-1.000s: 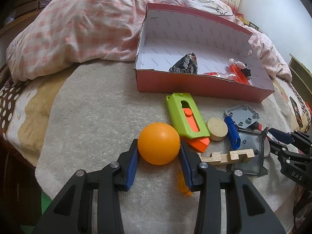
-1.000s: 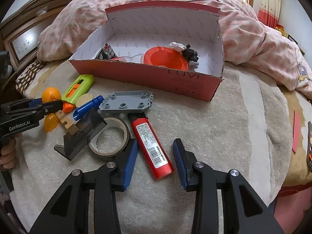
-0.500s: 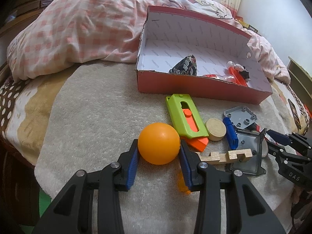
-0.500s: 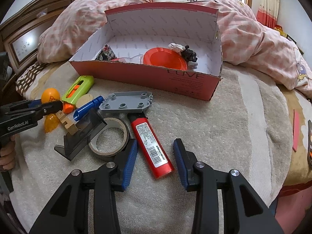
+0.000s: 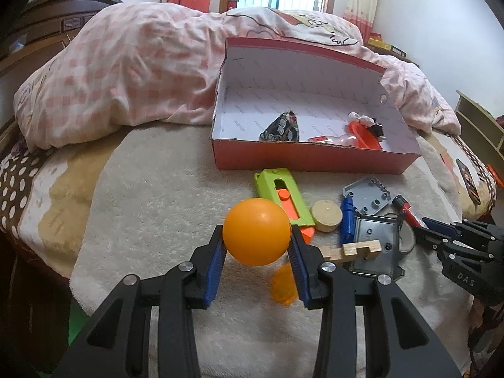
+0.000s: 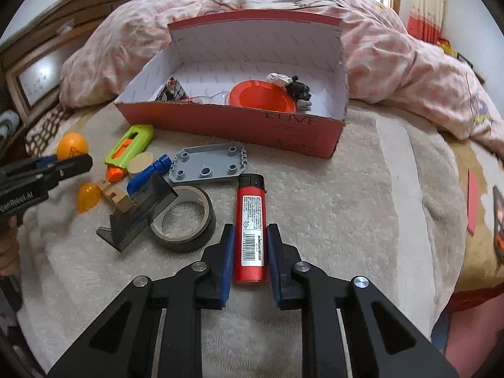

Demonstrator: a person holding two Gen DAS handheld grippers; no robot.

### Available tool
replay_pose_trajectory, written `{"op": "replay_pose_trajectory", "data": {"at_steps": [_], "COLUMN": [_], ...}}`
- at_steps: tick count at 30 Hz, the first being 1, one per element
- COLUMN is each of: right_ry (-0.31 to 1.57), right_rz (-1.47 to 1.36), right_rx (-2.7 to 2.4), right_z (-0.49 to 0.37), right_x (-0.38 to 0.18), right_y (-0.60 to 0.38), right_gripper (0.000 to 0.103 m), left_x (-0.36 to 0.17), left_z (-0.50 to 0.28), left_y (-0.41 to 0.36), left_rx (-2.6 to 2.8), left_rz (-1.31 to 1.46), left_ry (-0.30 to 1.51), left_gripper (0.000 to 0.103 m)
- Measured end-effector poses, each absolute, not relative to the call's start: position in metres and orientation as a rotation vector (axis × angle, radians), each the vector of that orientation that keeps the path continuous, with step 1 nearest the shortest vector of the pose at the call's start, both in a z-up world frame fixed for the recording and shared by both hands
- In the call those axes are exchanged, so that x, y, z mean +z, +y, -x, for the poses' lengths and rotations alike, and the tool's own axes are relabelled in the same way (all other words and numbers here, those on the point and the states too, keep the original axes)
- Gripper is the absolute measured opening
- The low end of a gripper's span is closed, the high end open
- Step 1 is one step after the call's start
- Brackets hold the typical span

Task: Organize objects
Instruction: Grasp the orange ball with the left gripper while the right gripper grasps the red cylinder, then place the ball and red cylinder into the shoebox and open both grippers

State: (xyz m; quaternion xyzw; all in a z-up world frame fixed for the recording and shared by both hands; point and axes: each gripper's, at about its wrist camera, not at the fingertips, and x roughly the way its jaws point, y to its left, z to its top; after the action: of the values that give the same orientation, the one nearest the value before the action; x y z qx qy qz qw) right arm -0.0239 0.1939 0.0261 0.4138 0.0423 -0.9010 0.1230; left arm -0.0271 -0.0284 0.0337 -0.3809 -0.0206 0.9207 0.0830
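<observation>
A: What is sitting closest to each camera?

B: The left gripper (image 5: 256,253) is squeezing a round orange plastic ball (image 5: 256,231) and holding it up off the fluffy cream blanket (image 5: 151,195). The right gripper (image 6: 250,261) is closing its jaws on a red plastic lighter (image 6: 251,230) with a white label, and the blue pads are sitting against its two sides.

A: Is one camera showing more than the other?

B: Yes. The right one is showing the whole grey roll of tape (image 6: 184,219) and the whole lighter. The left one is showing only a bit of each. The left one is showing the little see-through orange piece (image 5: 284,286) right under the ball.

A: How many things are lying loose a bit farther off?

B: One green and orange box cutter (image 6: 129,151), one round wooden disc (image 6: 140,164), one blue peg (image 6: 148,174), one wooden block (image 6: 115,197), one dark plastic stand (image 6: 141,212) and one grey toy plate (image 6: 209,163).

A: And farthest?

B: One open red cardboard box (image 6: 239,126), holding a few small things, is sitting in front of the pink checked quilt (image 5: 126,75).
</observation>
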Motion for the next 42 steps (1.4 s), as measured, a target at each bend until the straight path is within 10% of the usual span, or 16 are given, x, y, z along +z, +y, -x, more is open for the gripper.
{"op": "replay_pose_trajectory", "data": {"at_steps": [42], "right_ry": [-0.051], "right_rz": [-1.081], "right_rx": [-2.59], "right_z": [0.11], "right_x": [0.084], "right_y": [0.182], "right_gripper": [0.021], "left_x": [0.068], "left_z": [0.144], "left_y": [0.026], "left_rx": [2.755], "left_rz": [1.091], "left_ry": [0.072], "left_gripper": [0.038]}}
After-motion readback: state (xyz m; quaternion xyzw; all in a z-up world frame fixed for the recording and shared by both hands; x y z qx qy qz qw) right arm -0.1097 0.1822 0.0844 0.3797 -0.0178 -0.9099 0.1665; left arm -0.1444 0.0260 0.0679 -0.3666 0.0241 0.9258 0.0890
